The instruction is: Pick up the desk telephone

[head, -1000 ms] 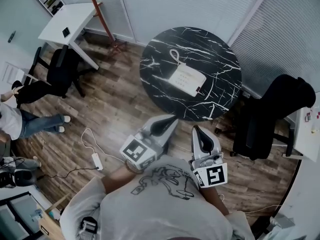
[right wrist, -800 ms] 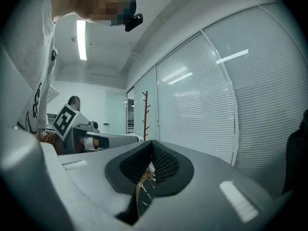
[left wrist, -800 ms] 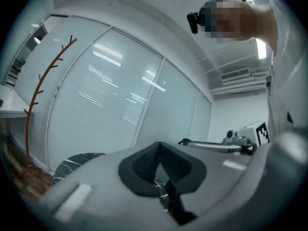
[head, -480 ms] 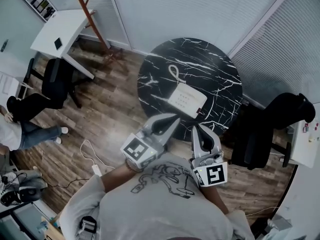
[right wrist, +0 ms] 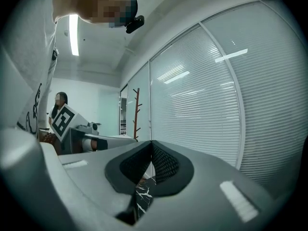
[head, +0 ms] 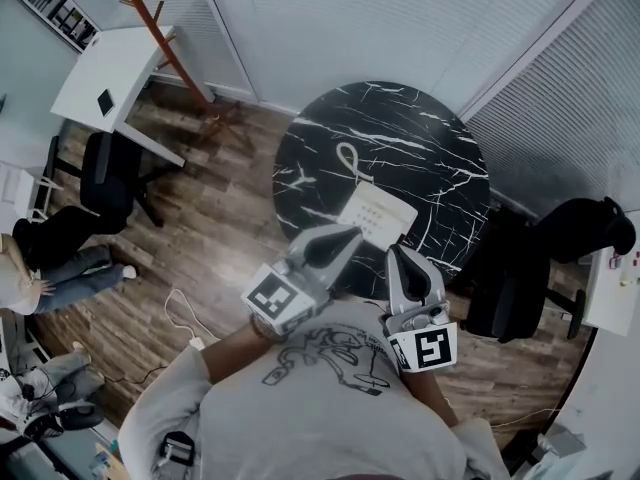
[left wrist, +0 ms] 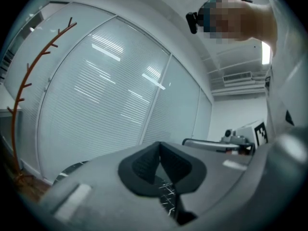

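Observation:
A white desk telephone (head: 375,214) with a looped cord lies on a round black marble table (head: 440,158) in the head view. My left gripper (head: 350,233) hovers at the table's near edge, just left of the phone's near end, jaws shut and empty. My right gripper (head: 396,251) is close beside it, just short of the phone, also shut with nothing held. In the left gripper view the left gripper (left wrist: 160,144) meets tip to tip over a sliver of marble. The right gripper (right wrist: 152,143) looks the same in its own view.
A black office chair (head: 540,268) stands right of the table. A white desk (head: 105,78), a wooden coat stand (head: 165,38) and another chair (head: 105,173) are at the left. White blinds (head: 330,18) back the table. People (head: 40,258) sit at far left; a power strip cable (head: 185,313) lies on the floor.
The table and phone have drawn nearer in the head view; both grippers, still shut, have come from over the wooden floor to the table's near edge.

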Tool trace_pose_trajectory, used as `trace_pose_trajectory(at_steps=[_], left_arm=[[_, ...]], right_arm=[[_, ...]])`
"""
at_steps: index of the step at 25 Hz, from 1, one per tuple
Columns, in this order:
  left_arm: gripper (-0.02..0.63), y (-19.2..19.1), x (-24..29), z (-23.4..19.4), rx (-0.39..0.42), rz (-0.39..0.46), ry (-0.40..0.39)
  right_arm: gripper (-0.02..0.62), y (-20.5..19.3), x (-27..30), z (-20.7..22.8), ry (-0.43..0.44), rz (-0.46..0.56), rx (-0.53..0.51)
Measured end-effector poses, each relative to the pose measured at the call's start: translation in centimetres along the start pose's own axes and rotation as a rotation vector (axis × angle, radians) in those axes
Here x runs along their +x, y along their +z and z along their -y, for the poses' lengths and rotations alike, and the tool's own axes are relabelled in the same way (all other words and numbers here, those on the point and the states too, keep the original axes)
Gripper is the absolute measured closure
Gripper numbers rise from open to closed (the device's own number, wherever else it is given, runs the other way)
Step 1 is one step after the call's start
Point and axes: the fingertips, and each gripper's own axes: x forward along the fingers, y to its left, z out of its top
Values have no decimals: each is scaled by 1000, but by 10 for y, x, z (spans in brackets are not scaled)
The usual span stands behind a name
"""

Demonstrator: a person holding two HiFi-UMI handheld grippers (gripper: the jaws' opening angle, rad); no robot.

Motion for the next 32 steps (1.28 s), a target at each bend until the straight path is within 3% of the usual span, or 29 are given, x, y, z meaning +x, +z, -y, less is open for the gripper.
trace_pose_trajectory(at_steps=[17, 26, 32], left_arm=[[603, -27, 19, -6, -32, -64, 44], [540, -65, 35, -32, -73, -166, 47], [464, -117, 56, -66, -140, -256, 20]], right_arm=[[589, -29, -10, 28, -3, -68, 53], [567, -54, -6, 57, -5, -124, 72], [528, -101, 5, 87, -27, -175, 125]])
